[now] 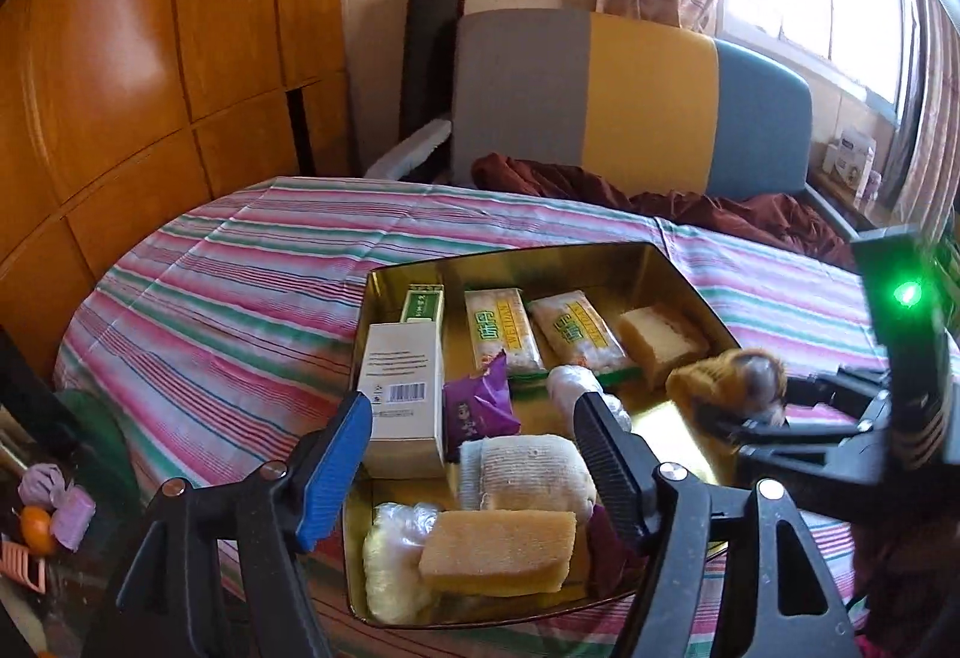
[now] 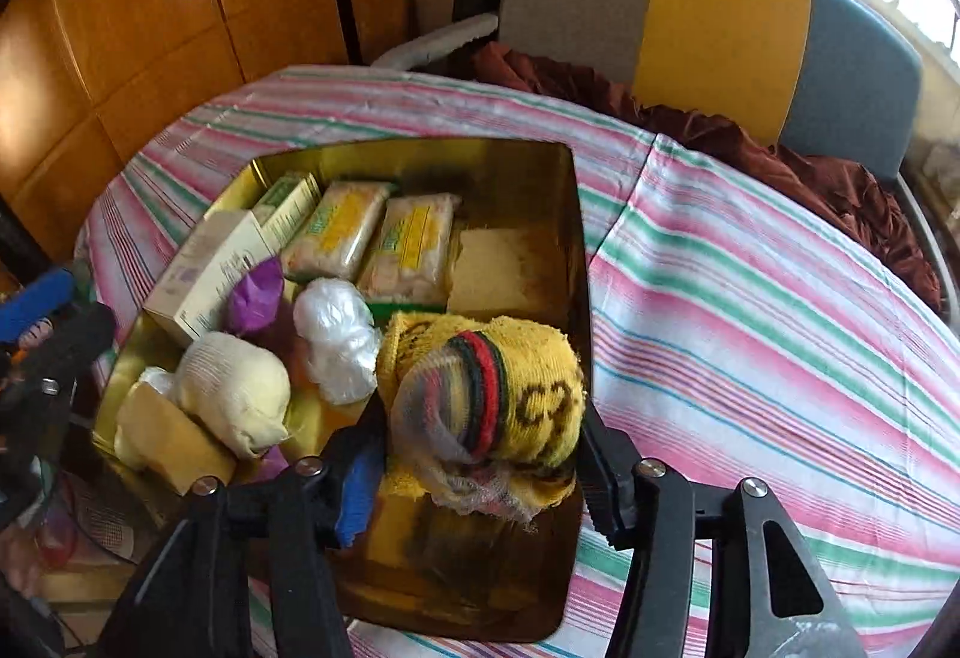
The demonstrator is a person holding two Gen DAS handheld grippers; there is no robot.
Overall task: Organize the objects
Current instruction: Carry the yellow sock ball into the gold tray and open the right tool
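A gold metal tin (image 1: 690,286) (image 2: 576,214) sits on the striped table. It holds a white box (image 1: 399,394), two biscuit packs (image 1: 498,328), sponges (image 1: 498,550), a purple packet (image 1: 480,406), a cream sock roll (image 1: 528,469) and a clear plastic ball (image 2: 339,340). My right gripper (image 2: 480,454) is shut on a yellow patterned sock roll (image 2: 516,394) and holds it over the tin's near right part; it also shows in the left wrist view (image 1: 729,376). My left gripper (image 1: 474,472) is open and empty above the tin's near end.
The striped tablecloth (image 2: 750,298) spreads to the right of the tin. A grey, yellow and blue sofa (image 1: 648,100) with a maroon cloth (image 1: 720,208) stands behind the table. Wooden cabinets (image 1: 150,58) are on the left. Small items (image 1: 54,514) lie low at the left.
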